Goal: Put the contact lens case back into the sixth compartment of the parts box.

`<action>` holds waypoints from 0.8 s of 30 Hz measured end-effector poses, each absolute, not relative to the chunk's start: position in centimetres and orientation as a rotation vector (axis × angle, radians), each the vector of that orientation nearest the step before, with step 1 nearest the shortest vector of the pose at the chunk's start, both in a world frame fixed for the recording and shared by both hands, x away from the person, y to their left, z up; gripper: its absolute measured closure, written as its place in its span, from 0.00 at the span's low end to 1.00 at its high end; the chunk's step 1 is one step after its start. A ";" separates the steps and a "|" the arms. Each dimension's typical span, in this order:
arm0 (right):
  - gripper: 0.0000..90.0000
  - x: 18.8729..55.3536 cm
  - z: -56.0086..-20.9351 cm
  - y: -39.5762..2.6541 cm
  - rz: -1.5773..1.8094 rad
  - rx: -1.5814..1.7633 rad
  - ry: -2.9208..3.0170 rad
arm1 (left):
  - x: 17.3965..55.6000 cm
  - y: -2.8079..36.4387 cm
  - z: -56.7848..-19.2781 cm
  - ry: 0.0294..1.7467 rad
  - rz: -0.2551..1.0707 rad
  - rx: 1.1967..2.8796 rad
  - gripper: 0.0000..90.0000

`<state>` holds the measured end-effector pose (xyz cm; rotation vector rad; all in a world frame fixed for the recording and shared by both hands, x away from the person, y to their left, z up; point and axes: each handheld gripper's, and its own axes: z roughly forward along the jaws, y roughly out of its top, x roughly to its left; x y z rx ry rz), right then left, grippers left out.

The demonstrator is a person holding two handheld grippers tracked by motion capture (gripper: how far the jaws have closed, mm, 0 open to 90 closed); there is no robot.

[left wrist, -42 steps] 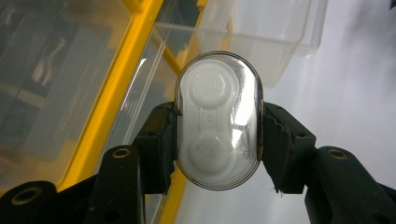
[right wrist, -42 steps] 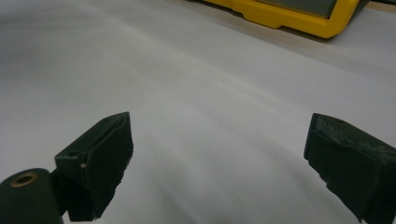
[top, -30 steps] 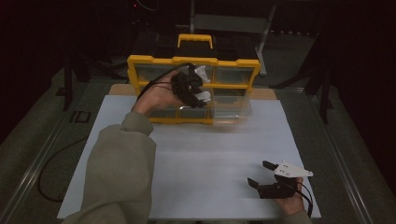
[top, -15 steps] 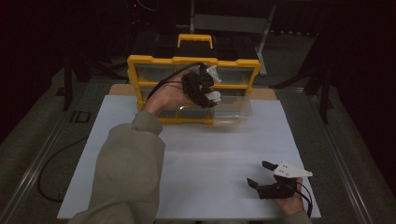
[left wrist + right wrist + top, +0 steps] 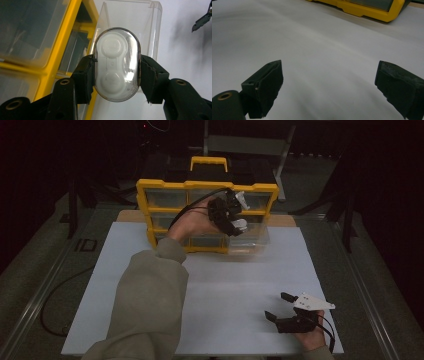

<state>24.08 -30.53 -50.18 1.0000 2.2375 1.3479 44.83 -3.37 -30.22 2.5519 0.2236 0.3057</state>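
Between left claw (image 5: 116,75) pads, one capsule (image 5: 116,63) — gripped

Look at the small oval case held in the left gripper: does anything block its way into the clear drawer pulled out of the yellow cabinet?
Nothing visible does. The left gripper is shut on the oval case, and the clear drawer stands open right beyond it, beside the yellow cabinet. The right gripper rests open, well away near the table's front edge.

Dim workshop, yellow parts organizer (image 5: 206,215), white tabletop (image 5: 225,285)
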 end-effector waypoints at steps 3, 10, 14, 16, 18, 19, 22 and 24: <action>0.09 24.1 -50.2 -30.5 1.352 1.000 2.237 | 45.0 -3.8 -30.4 0.230 0.297 2.552 0.55; 0.09 24.1 -50.1 -30.5 1.354 1.000 2.237 | 45.3 -4.5 -31.3 0.245 0.285 2.567 0.54; 0.09 24.1 -50.1 -30.5 1.355 1.000 2.237 | 45.3 -4.7 -31.6 0.250 0.283 2.574 0.54; 0.09 24.1 -50.1 -30.5 1.355 0.998 2.237 | 45.3 -4.7 -31.6 0.250 0.278 2.576 0.54; 0.09 24.1 -50.1 -30.5 1.354 0.998 2.238 | 45.2 -4.7 -31.7 0.249 0.281 2.578 0.54; 0.09 24.1 -50.1 -30.5 1.353 0.998 2.239 | 45.2 -4.7 -31.8 0.250 0.285 2.584 0.54; 0.09 24.1 -50.2 -30.5 1.356 0.997 2.238 | 45.2 -4.7 -31.8 0.256 0.280 2.579 0.54; 0.09 24.1 -50.2 -30.5 1.355 0.996 2.238 | 45.3 -4.7 -31.9 0.261 0.281 2.578 0.54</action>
